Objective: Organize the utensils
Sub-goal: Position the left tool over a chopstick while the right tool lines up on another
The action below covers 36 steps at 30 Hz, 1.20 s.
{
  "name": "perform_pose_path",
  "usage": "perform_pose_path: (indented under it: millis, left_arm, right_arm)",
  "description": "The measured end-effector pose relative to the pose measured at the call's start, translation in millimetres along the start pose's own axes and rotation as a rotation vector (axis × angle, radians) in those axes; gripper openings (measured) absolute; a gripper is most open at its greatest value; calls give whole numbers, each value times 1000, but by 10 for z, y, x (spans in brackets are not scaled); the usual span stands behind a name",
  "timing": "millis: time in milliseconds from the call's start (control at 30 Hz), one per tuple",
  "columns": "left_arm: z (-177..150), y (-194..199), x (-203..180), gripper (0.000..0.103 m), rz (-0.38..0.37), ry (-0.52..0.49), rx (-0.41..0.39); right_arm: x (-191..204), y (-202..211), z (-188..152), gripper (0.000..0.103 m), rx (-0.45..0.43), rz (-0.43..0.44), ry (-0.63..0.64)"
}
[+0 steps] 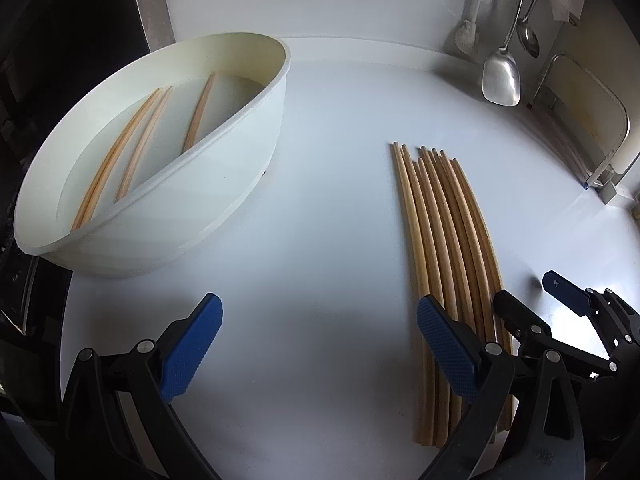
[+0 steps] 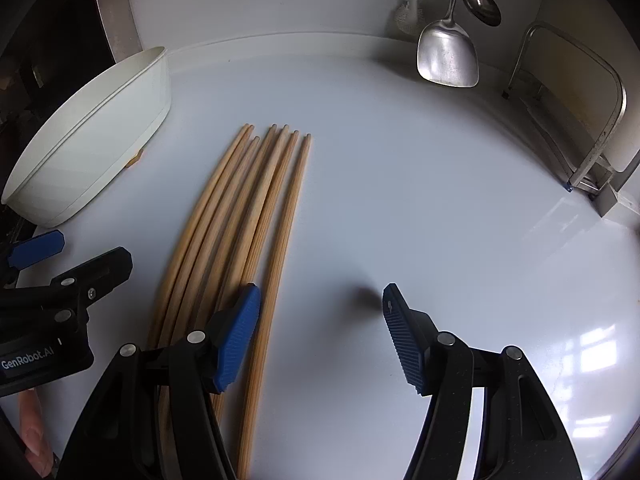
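Note:
Several wooden chopsticks [image 1: 444, 240] lie side by side on the white counter [image 1: 328, 208]; they also show in the right wrist view [image 2: 248, 216]. A white oval tub [image 1: 168, 216] at the left holds three chopsticks [image 1: 132, 148]; its outer wall shows in the right wrist view [image 2: 92, 144]. My left gripper [image 1: 320, 328] is open and empty, low over the counter between tub and bundle, its right finger over the bundle's near end. My right gripper [image 2: 320, 320] is open and empty, its left finger [image 2: 236, 340] over the bundle's right side. The right gripper also shows in the left wrist view [image 1: 536, 300].
A metal spatula [image 2: 448, 52] and a ladle [image 2: 480, 0] hang on the back wall, beside a white brush [image 2: 408, 12]. A metal-framed rack [image 2: 576, 128] stands at the right. The counter's edge and a dark drop lie left of the tub.

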<state>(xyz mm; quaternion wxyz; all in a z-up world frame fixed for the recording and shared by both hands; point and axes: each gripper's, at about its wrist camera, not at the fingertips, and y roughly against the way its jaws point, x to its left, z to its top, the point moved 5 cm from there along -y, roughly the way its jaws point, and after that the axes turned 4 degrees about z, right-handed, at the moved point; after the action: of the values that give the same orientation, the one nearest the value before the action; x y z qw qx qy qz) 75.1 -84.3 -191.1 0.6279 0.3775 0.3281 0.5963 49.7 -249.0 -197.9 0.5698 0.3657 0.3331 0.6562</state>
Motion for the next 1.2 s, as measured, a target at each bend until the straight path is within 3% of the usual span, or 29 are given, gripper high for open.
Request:
perform_pose_path:
  millis: [667,1200]
  left_arm:
    - [-12,-188,-227,96,-3,-40,20]
    - [21,-273,-188,96,26,-30,17]
  right_arm:
    - [-347,62,-48,61,-24,-13,-44]
    - [-298,30,-42,61,-37,-18,-8]
